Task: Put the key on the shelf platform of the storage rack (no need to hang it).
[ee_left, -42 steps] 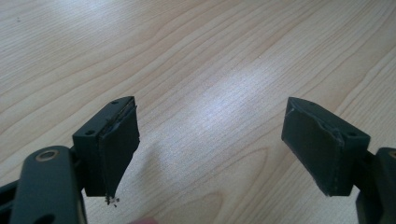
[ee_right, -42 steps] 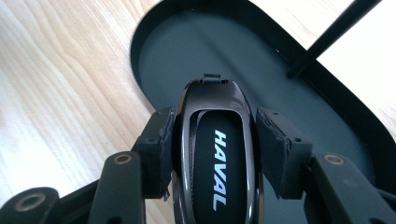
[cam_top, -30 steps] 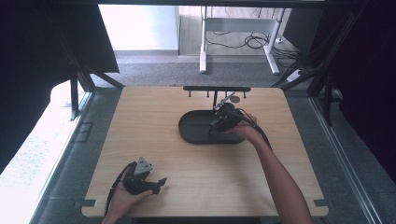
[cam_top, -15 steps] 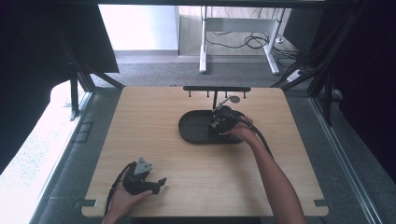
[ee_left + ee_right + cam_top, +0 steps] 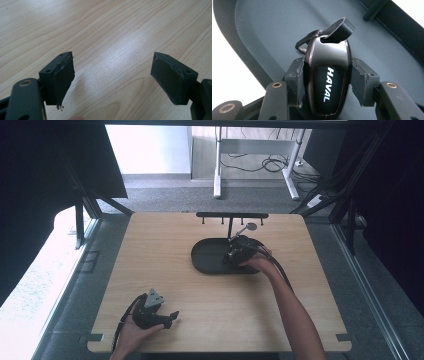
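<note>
A dark car key fob (image 5: 327,75) marked HAVAL, with a short black strap (image 5: 338,29) at its top, is pinched between the pads of my right gripper (image 5: 327,82). It hangs just over the dark oval tray (image 5: 267,27). From the high view, the right gripper (image 5: 239,251) sits over the right part of that tray (image 5: 207,257), below a black T-shaped stand (image 5: 231,216). My left gripper (image 5: 159,316) rests near the table's front left, held in a hand. Its jaws stand wide apart over bare wood (image 5: 112,50), its pads (image 5: 63,75) holding nothing.
The light wooden table (image 5: 165,245) has free room left of the tray and along the front. A small round disc (image 5: 250,226) hangs by the stand's right side. Cables and white desk legs (image 5: 218,165) lie on the floor beyond the far edge.
The right gripper has shifted slightly toward the near left over the tray with the key fob. The left gripper has stayed put.
</note>
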### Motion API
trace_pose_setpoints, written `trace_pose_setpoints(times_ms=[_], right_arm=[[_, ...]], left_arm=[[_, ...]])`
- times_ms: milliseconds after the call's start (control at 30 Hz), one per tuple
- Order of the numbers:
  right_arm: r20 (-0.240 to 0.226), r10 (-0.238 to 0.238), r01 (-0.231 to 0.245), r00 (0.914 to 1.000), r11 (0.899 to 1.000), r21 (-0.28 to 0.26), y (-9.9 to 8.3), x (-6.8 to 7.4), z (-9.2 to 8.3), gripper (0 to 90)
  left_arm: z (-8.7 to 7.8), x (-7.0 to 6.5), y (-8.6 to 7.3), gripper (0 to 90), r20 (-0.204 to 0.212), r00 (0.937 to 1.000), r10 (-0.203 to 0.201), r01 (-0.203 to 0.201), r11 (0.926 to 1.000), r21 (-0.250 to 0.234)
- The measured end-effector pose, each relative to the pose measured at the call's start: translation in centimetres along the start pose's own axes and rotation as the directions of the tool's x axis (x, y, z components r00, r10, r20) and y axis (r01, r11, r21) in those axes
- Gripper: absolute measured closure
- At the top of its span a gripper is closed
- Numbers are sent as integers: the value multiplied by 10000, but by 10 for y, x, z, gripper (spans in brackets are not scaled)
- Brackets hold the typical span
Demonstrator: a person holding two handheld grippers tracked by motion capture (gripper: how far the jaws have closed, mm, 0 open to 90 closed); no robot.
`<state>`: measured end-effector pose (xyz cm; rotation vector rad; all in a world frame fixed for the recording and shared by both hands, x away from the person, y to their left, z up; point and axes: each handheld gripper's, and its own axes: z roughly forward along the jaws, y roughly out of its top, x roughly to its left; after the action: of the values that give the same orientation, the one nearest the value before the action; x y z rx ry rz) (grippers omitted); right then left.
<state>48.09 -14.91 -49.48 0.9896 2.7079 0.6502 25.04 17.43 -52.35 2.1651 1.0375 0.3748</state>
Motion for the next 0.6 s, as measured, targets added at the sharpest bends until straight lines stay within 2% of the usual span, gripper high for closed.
trace_pose_setpoints(times_ms=[367,600], right_arm=[[63,51,-53,10000,9993,368,-6,-5,10,500],[133,58,-63,9999,9991,408,-7,-4,12,454]], left_arm=[[2,0,0,193,14,10000,55,-55,10000,60],[1,1,-1,193,2,10000,45,-45,10000,36]])
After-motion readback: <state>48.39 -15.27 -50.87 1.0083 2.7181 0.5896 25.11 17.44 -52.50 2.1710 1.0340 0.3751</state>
